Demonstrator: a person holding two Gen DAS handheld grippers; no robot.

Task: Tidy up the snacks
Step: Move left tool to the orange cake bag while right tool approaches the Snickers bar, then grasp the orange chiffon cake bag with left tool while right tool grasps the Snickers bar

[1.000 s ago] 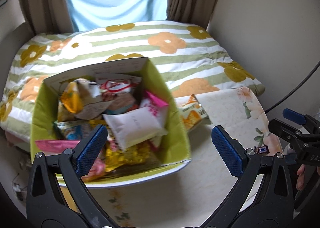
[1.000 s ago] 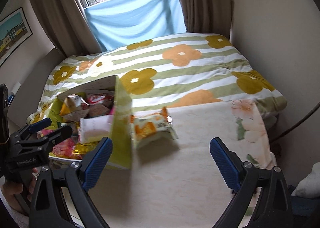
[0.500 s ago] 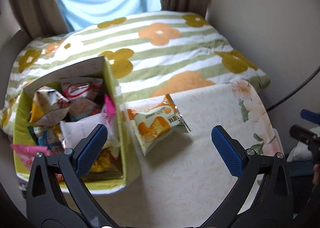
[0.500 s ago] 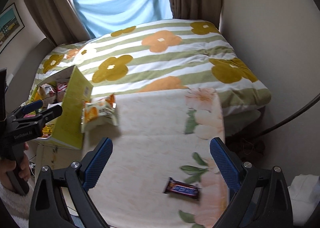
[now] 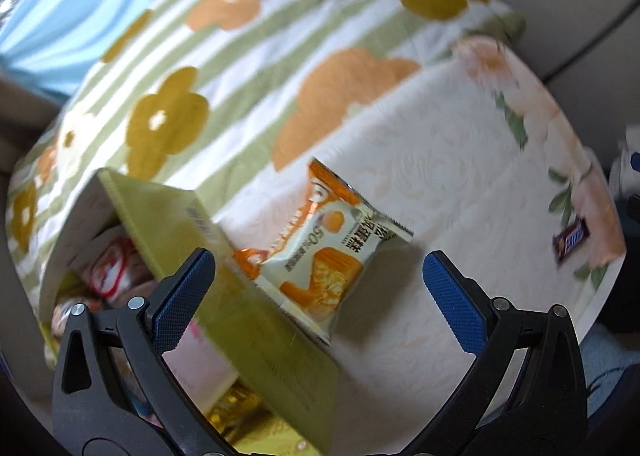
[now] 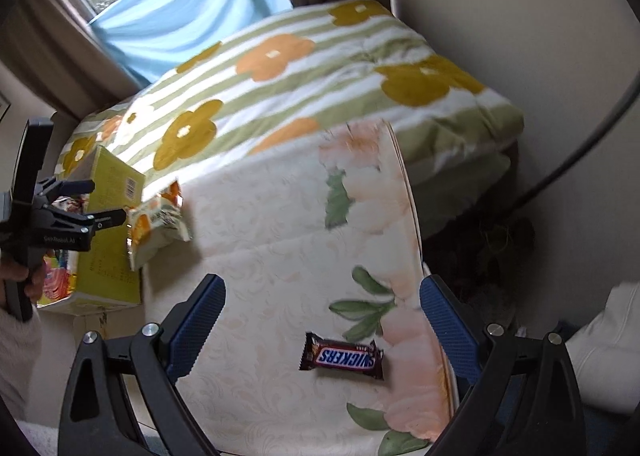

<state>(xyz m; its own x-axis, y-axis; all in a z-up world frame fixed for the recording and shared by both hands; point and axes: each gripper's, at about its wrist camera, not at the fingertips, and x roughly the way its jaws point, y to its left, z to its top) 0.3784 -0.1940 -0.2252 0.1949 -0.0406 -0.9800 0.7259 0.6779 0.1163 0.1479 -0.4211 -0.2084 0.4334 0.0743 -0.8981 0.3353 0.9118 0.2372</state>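
Right of the green snack box (image 6: 108, 232), well apart, the Snickers bar (image 6: 341, 357) lies crosswise between the right gripper's (image 6: 320, 330) wide jaws; left gripper (image 5: 320, 300), also wide, faces the orange cracker packet (image 5: 324, 252).

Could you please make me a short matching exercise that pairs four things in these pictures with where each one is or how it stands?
Things:
1. Snickers bar
2. orange snack packet
3. green box
4. right gripper

Places or states:
a. leaning against the outside of the box
b. open and empty
c. lying alone on the floral cloth, ahead of the right gripper
d. filled with snack packets

Pairs: 1-c, 2-a, 3-d, 4-b
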